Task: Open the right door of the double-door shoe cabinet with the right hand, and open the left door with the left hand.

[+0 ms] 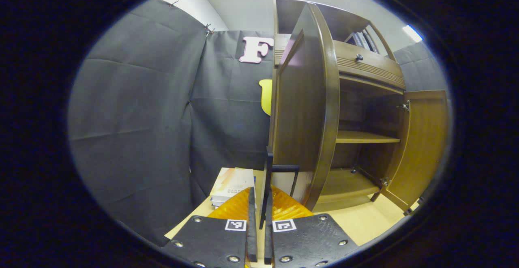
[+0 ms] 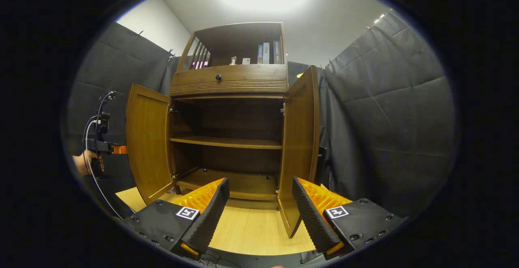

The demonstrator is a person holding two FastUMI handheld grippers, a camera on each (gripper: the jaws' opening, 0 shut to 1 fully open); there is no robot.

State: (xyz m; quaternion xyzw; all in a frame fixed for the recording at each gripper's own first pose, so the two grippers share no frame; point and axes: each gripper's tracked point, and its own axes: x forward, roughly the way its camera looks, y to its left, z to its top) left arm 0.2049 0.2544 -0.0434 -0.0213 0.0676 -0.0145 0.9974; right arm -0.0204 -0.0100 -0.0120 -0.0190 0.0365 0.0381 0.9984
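The brown shoe cabinet [image 2: 229, 81] stands with both doors swung open and bare shelves inside. In the left gripper view the left door [image 1: 308, 110] is seen almost edge-on. My left gripper [image 1: 259, 219] is shut on that door's thin black handle [image 1: 268, 170]. The right door [image 1: 421, 146] stands open farther off. In the right gripper view the left door [image 2: 148, 146] and the right door [image 2: 300, 146] flank the opening. My right gripper [image 2: 259, 187] hangs open in front of the cabinet, holding nothing. The left gripper [image 2: 99, 144] shows beyond the left door, held by a hand [image 2: 83, 162].
A stack of books [image 1: 233, 185] lies on the light wooden surface [image 2: 251, 227] left of the cabinet. Above the doors is a drawer with a dark knob [image 2: 218, 76], and books [image 2: 265, 53] stand on the top shelf. Black cloth walls close in on both sides.
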